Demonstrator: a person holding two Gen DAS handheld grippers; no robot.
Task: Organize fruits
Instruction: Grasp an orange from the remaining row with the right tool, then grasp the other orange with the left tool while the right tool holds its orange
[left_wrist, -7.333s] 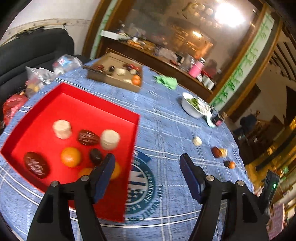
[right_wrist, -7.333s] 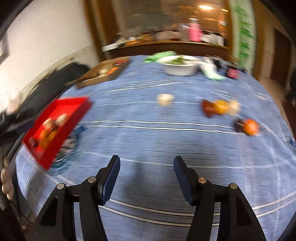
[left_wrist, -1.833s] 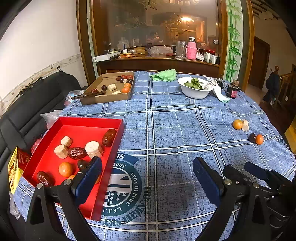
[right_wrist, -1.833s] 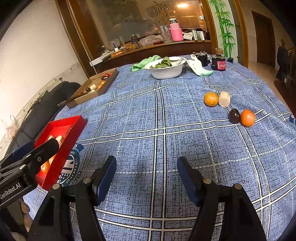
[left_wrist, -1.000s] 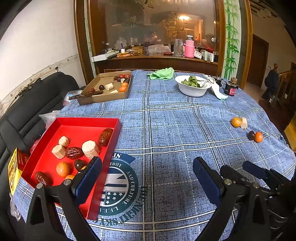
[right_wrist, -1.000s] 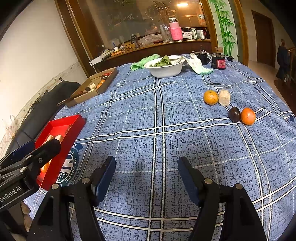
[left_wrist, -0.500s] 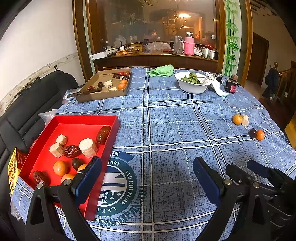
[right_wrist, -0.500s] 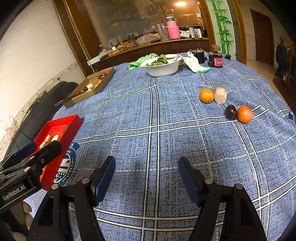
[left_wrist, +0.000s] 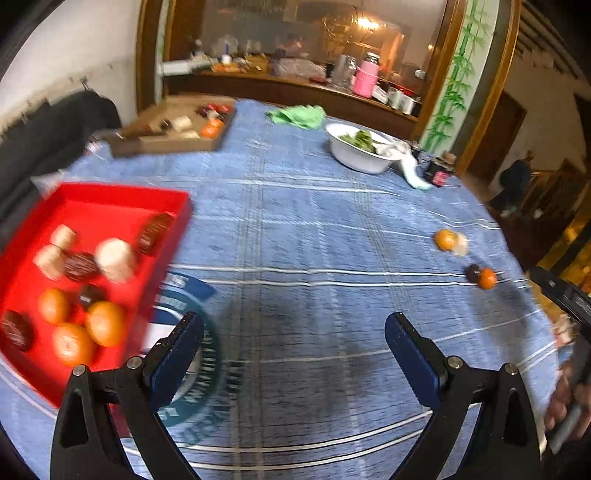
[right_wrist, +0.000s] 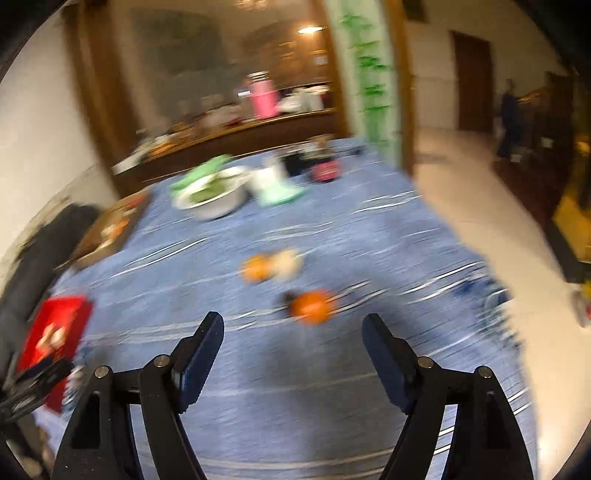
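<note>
From your left wrist view, your left gripper (left_wrist: 293, 345) hangs with its dark blue ridged pads spread wide and empty above a blue woven tablecloth (left_wrist: 314, 236) crossed by pale check lines. To its left lies a shallow red tray (left_wrist: 110, 201) with straight walls, holding round oranges, wrinkled dark dates and pale stubby cylinders. Far right on the cloth, an orange (left_wrist: 444, 239) touches a pale chunk (left_wrist: 460, 244), and nearer the edge a dark fruit (left_wrist: 472, 272) touches a second orange (left_wrist: 487, 278). A white bowl (left_wrist: 356, 155) of greens, a green cloth (left_wrist: 297, 115) and a flat cardboard box (left_wrist: 173, 129) stand further back. From your right wrist view, all blurred, your right gripper (right_wrist: 293, 338) is opening with nothing between its pads; the smooth nearer orange (right_wrist: 310, 306) lies just beyond them, unobstructed, with the other orange (right_wrist: 256, 269) and pale chunk (right_wrist: 288, 262) behind it.
</note>
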